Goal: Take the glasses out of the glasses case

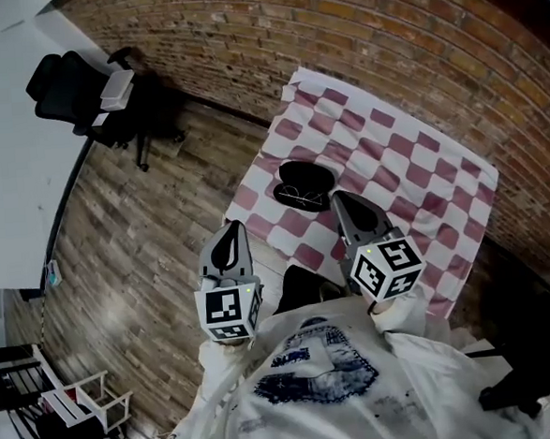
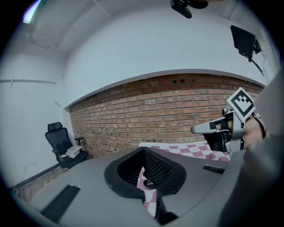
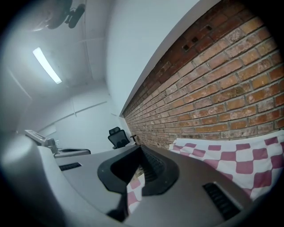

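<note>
A black glasses case [image 1: 303, 186] lies open on the red-and-white checked cloth [image 1: 392, 149], with thin-framed glasses [image 1: 302, 198] resting in it. My left gripper [image 1: 230, 226] hangs over the floor just off the table's near-left edge, jaws shut and empty. My right gripper [image 1: 336, 198] sits over the cloth right beside the case, its jaws together with nothing between them. In the left gripper view the case [image 2: 148, 182] shows as a small dark shape below the closed jaw tips, and the right gripper [image 2: 208, 128] reaches in from the right.
A brick wall [image 1: 337, 31] runs behind the table. A black office chair [image 1: 78, 91] stands on the wooden floor [image 1: 136, 242] at the far left. A white wire rack [image 1: 77, 406] is at the bottom left. The cloth hangs over the table's near edge.
</note>
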Motion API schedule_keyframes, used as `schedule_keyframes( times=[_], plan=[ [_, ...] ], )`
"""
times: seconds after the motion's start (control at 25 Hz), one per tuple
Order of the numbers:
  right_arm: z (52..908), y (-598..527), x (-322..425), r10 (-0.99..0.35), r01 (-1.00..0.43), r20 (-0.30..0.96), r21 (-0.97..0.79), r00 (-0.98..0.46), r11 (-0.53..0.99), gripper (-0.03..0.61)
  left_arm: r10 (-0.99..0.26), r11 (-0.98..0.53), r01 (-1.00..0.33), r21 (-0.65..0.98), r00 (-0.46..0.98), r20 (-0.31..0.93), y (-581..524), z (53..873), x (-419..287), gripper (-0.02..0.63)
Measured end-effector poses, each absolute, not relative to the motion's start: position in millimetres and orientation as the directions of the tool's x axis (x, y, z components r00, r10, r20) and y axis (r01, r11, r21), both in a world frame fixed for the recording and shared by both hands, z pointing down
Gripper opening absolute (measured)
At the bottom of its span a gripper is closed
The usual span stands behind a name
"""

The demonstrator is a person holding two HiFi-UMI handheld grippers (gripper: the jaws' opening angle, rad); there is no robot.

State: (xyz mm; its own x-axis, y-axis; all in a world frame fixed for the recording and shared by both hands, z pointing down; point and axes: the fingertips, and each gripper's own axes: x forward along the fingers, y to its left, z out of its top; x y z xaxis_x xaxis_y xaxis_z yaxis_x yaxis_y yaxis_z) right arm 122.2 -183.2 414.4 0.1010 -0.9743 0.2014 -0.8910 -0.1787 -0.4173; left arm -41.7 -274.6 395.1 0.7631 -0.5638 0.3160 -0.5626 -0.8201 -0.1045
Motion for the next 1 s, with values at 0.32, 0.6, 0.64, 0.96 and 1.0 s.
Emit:
schedule_keyframes(
  times=[0.32,0.6,0.64,0.96,1.0],
  plan=[
    [423,-210,146,-0.954,-0.868,0.229,-0.413,0.193,-0.275,0.014,-0.457,-0.886,-0.454,-0.096,0.820,0.345,-315,410,-2,0.009],
    [430,-225,162,-0.924,-0.833,0.253,-0.412,0.286,-0.370,0.014,-0.350,-0.936,-0.342,-0.089,0.862,0.367,-344,419,32,0.009],
    [431,-226,164,-0.919,-0.826,0.255,-0.411,0.301,-0.385,0.014,-0.334,-0.942,-0.325,-0.088,0.867,0.370,-348,419,36,0.009],
    [435,-222,171,-0.871,-0.771,0.259,-0.406,0.418,-0.491,0.014,-0.194,-0.981,-0.166,-0.101,0.892,0.409,-359,437,61,0.009],
    [435,-220,172,-0.864,-0.763,0.259,-0.406,0.432,-0.503,0.014,-0.175,-0.984,-0.146,-0.101,0.891,0.419,-359,440,64,0.009]
  ],
)
